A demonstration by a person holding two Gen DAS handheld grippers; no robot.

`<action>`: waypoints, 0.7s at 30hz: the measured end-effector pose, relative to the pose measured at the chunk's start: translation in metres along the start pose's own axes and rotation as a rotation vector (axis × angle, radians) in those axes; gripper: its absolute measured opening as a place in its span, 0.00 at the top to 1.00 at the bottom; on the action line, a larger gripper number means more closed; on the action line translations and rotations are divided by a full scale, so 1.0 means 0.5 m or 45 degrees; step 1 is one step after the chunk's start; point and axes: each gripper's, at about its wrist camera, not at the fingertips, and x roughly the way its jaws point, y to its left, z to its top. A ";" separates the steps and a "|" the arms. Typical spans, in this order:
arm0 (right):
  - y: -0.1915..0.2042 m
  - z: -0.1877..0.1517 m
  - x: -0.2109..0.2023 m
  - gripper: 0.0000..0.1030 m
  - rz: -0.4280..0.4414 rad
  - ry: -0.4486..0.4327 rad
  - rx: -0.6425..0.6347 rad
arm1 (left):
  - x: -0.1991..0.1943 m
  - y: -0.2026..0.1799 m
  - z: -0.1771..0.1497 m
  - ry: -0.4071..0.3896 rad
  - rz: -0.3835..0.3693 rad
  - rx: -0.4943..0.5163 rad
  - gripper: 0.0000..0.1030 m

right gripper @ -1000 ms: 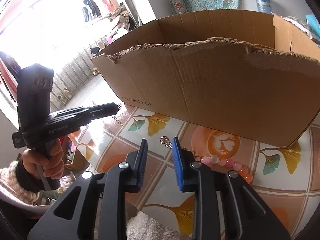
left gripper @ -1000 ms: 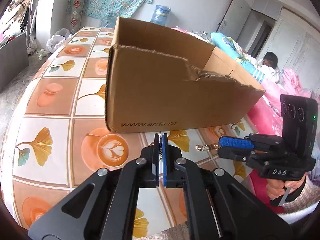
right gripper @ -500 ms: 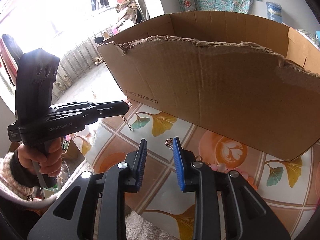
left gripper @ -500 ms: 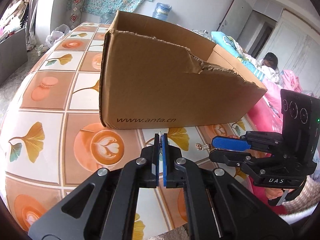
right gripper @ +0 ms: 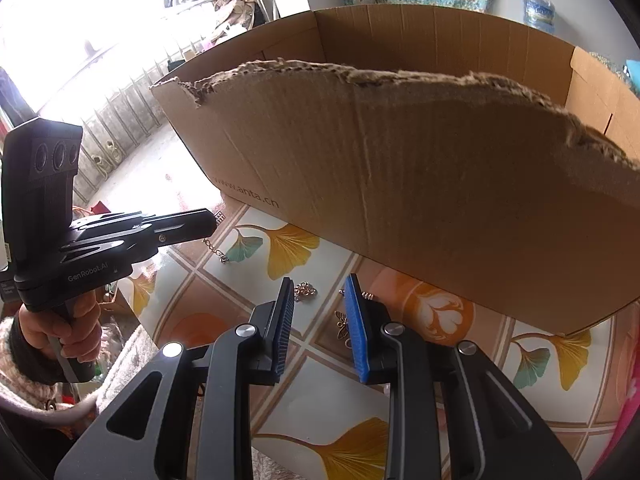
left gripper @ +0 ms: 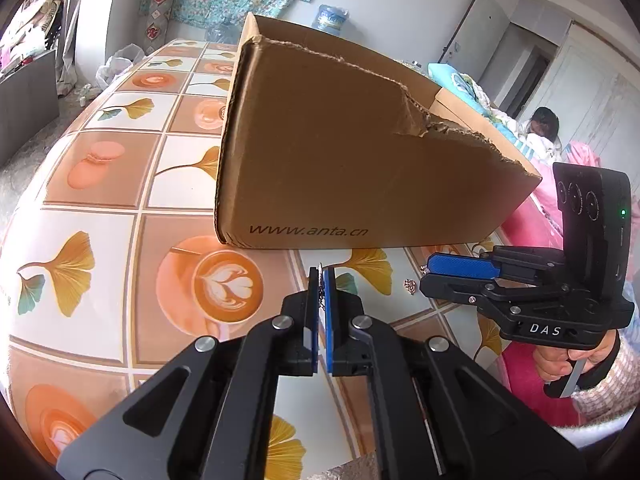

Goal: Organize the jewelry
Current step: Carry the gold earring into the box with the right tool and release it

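Observation:
My left gripper (left gripper: 321, 276) is shut on a thin gold chain (left gripper: 321, 285), pinched edge-on between its pads. In the right wrist view that chain (right gripper: 211, 245) hangs from the left gripper (right gripper: 208, 218) down to the tiled table (right gripper: 288, 400). My right gripper (right gripper: 320, 300) is open just above the table, with nothing gripped. Under it lie a small gold cluster (right gripper: 305, 291) and a butterfly charm (right gripper: 342, 322). A torn cardboard box (left gripper: 340, 160) stands right behind both grippers; its inside floor is hidden.
The box (right gripper: 420, 180) fills most of the far side. The table's near edge runs just below the grippers. A person (left gripper: 542, 120) sits at the back right near pink bedding. A water bottle (left gripper: 330, 20) stands behind the box.
The right gripper has rolled slightly and come closer over the small gold pieces; the pink beads seen earlier are now hidden behind its finger. The left gripper still holds the chain.

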 end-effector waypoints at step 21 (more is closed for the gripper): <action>0.015 0.018 -0.031 0.98 0.022 -0.049 -0.043 | -0.018 -0.013 -0.003 -0.039 0.005 0.038 0.98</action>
